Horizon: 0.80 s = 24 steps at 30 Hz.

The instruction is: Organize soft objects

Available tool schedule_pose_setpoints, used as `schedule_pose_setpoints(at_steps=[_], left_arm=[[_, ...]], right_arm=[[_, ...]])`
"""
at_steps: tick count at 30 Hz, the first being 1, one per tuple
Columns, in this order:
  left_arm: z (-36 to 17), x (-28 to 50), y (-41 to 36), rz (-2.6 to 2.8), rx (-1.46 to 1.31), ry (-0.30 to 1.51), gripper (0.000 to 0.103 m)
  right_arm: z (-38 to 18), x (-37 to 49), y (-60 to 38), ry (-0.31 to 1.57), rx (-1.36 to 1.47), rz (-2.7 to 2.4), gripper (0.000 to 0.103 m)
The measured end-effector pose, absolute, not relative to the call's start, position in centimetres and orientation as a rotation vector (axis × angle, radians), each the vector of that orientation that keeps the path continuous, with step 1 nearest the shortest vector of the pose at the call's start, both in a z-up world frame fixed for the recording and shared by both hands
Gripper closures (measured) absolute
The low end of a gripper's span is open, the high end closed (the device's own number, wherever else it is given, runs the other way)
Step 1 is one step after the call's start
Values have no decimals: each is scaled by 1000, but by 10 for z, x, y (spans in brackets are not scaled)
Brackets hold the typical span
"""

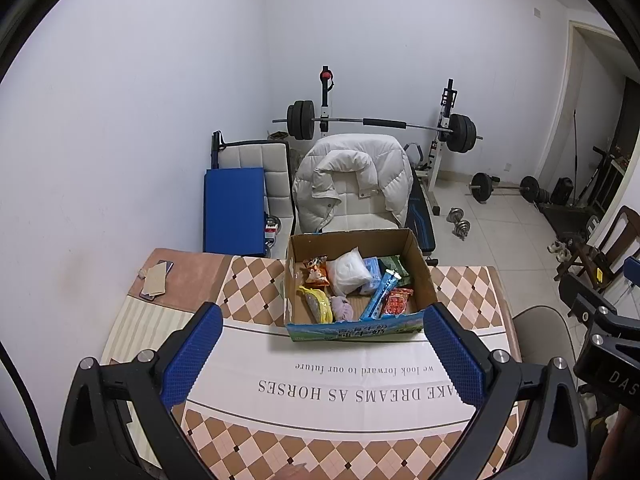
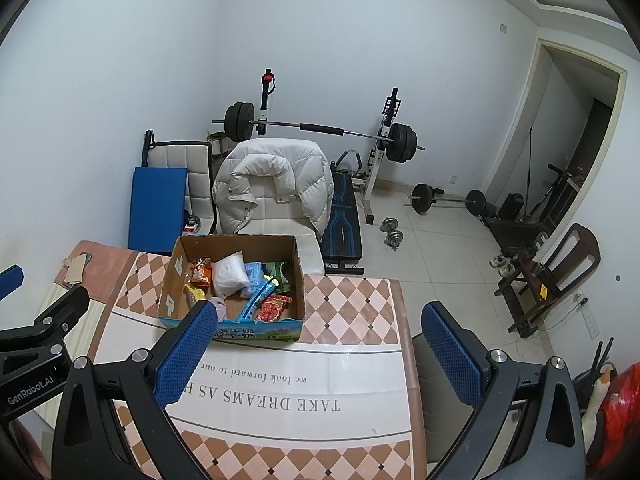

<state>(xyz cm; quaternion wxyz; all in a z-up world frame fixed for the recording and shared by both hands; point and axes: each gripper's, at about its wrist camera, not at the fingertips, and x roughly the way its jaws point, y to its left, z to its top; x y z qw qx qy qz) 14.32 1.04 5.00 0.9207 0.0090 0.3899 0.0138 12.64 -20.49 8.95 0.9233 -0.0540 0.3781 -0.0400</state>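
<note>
- Two grippers hover above the table with the checkered, lettered cloth (image 1: 360,392); I hold both short of the open brown cardboard box with a blue printed front (image 1: 416,256), touching nothing.
- My left gripper (image 1: 324,356) has its blue-padded jaws spread wide with only cloth between them, and the box sits centred in the gap, further along the table.
- My right gripper (image 2: 320,354) is likewise spread and holds nothing; its left pad overlaps the box's near left corner in the picture, while its right pad hangs past the table's right edge over a grey chair seat (image 2: 436,400).
- Inside the box lie the soft things: a white padded pouch (image 1: 347,274), a yellow banana-shaped toy (image 1: 318,304), a pale purple plush lump (image 1: 343,307), a long blue wrapper (image 1: 380,296), a red snack packet (image 1: 397,302), an orange snack packet (image 1: 316,271), a light blue packet (image 1: 373,270) and a green packet (image 1: 394,267).
- Only the left view shows the whole banana toy and plush; in the right view my pad covers most of them.
- Only the right view shows a white goose figure (image 2: 598,394) beside red fabric at the lower right.
- A phone under a tan card (image 1: 156,280) lies at the table's far left corner; I cannot read the packet labels.
- Behind the table a white puffer jacket (image 1: 352,176) drapes a chair.
</note>
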Motion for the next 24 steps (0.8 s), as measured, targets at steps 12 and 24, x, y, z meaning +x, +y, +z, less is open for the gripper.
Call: schedule_pose_setpoints(at_steps=[12, 24], left_arm=[[49, 142, 10, 34, 25, 794, 0], [46, 137, 9, 36, 18, 779, 0]], right_arm=[[89, 128, -205, 776, -112, -78, 0], [89, 129, -205, 775, -115, -75, 0]])
